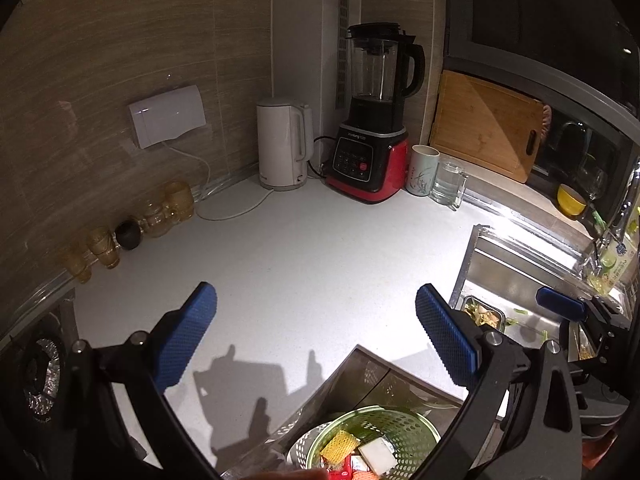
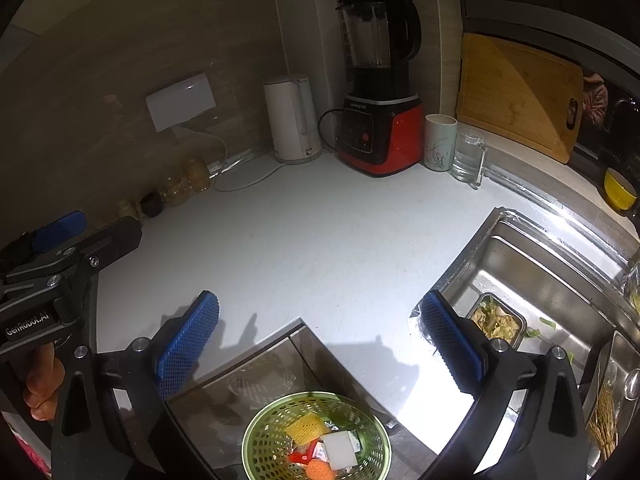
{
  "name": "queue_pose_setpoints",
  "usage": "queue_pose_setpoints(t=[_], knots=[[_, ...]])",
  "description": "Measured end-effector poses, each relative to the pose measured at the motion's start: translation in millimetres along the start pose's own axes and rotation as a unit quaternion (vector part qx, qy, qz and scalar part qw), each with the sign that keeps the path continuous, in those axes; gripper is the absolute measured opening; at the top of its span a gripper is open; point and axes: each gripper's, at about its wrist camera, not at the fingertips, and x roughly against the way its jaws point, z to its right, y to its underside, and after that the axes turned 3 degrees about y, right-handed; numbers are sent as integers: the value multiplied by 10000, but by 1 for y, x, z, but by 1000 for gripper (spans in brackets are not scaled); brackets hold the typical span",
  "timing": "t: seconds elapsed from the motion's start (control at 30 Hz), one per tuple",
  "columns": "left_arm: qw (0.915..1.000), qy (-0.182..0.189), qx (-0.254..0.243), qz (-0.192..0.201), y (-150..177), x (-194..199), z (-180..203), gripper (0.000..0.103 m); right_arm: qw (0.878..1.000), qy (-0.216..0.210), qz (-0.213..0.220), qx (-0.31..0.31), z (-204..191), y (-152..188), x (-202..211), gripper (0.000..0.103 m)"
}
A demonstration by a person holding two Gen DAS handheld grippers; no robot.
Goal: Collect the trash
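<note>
Trash [image 1: 352,454] sitting in green perforated basket [image 1: 400,424] at 6 o'clock of left wrist view: yellow mesh pad, white block, red wrappers. Left gripper [image 1: 316,336] hovering over white countertop [image 1: 312,248], jaws spread wide, gripping nothing. Right gripper's blue pad [image 1: 560,304] showing at 3 o'clock over sink [image 1: 516,280].

Right wrist view: basket at 6 o'clock, likely serving as collection bin. Right gripper [image 2: 320,340] gaping wide, carrying nothing. Food-scrap tray [image 2: 498,322] lying in sink at 4 o'clock, probably next pickup.
</note>
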Motion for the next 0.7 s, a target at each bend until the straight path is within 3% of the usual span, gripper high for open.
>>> queue_pose_setpoints(t=[0.7], knots=[[10000, 19, 46, -47, -1, -3, 0, 95, 10000, 22, -44, 15, 0, -1, -3, 101]])
